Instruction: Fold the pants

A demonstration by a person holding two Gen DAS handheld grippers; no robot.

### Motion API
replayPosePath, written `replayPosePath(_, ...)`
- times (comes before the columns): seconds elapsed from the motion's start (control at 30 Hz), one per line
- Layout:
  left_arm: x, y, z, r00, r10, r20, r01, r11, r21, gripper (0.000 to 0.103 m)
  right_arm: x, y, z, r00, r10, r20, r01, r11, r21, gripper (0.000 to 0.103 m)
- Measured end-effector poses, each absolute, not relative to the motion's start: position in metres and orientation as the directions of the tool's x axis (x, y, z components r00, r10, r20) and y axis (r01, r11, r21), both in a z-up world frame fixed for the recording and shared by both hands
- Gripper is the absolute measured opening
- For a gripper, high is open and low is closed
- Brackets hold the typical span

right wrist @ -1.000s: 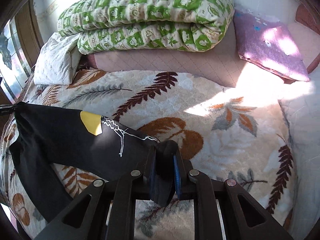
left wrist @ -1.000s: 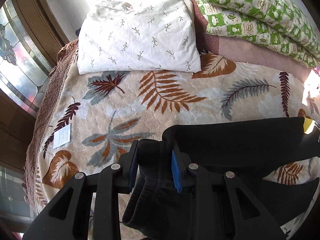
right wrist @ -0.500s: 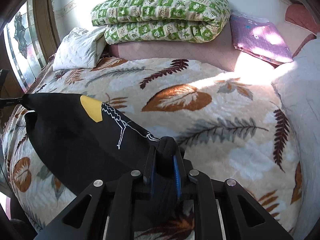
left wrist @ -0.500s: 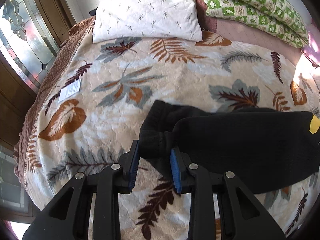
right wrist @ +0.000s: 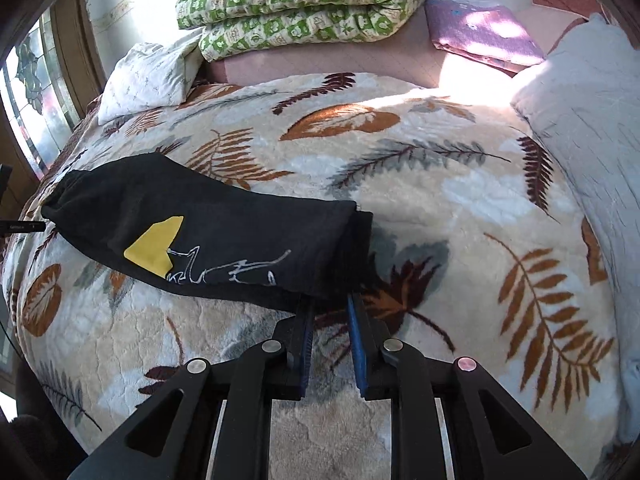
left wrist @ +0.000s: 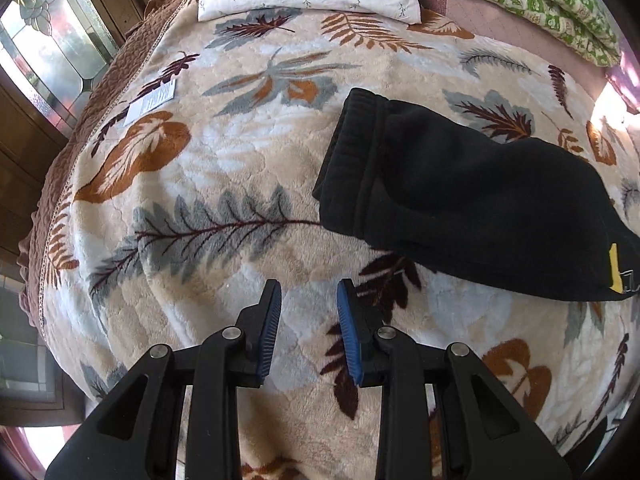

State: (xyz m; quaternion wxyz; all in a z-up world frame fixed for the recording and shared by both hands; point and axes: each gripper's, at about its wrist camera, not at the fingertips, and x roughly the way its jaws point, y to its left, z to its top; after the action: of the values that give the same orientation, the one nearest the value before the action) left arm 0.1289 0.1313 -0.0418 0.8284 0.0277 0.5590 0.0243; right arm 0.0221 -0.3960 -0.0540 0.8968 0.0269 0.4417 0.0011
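Left wrist view: my left tongs [left wrist: 309,292] stand open and empty over the leaf-patterned blanket [left wrist: 224,184]; the folded black pants [left wrist: 460,196] lie apart, up and to the right. Right wrist view: my right tongs [right wrist: 329,305], just opening, gape at the pants' [right wrist: 224,236] near edge, gripping nothing.

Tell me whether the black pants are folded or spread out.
Folded. The pants lie on the blanket as one compact doubled bundle, the ribbed band stacked at one end, with no separate legs showing.
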Motion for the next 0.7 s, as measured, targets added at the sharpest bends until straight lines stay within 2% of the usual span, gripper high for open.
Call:
replayPosePath(0.13,0.123,0.148,-0.016,0.399,-0.02,-0.917,-0.026,0.999,-0.033,0.027,0.001,-0.408,-0.041,0.618,0.038,-0.785,0.07,0.992,0.103,0.023)
replayPosePath(0.2,0.132,0.149,-0.003,0.416,-0.03,-0.909,-0.044,0.998,-0.054,0.027,-0.008,-0.416,-0.032,0.631,0.061,-0.774,0.092,0.984,0.153,0.037)
replayPosePath(0.23,0.138,0.148,0.001,0.421,-0.028,-0.907,-0.052,0.997,-0.055,0.027,-0.01,-0.42,-0.028,0.633,0.084,-0.77,0.1,0.977,0.188,0.04)
replayPosePath(0.3,0.154,0.144,0.005,0.424,-0.034,-0.905,-0.061,0.996,-0.066,0.036,-0.009,-0.428,-0.02,0.64,0.126,-0.758,0.126,0.956,0.265,0.046)
replayPosePath(0.37,0.17,0.141,0.002,0.41,-0.041,-0.911,-0.079,0.994,-0.081,0.042,-0.004,-0.438,-0.015,0.648,0.183,-0.74,0.161,0.916,0.367,0.048)
replayPosePath(0.47,0.193,0.133,-0.013,0.348,-0.055,-0.936,-0.088,0.992,-0.091,0.042,0.008,-0.452,-0.016,0.66,0.273,-0.7,0.224,0.818,0.53,0.057)
replayPosePath(0.6,0.212,0.129,-0.03,0.306,-0.05,-0.951,-0.112,0.99,-0.088,0.042,0.032,-0.457,-0.033,0.623,0.319,-0.714,0.304,0.743,0.597,0.058)
replayPosePath(0.7,0.22,0.13,-0.04,0.276,-0.099,-0.956,-0.102,0.986,-0.131,0.042,0.047,-0.459,-0.049,0.616,0.344,-0.708,0.335,0.699,0.632,0.058)
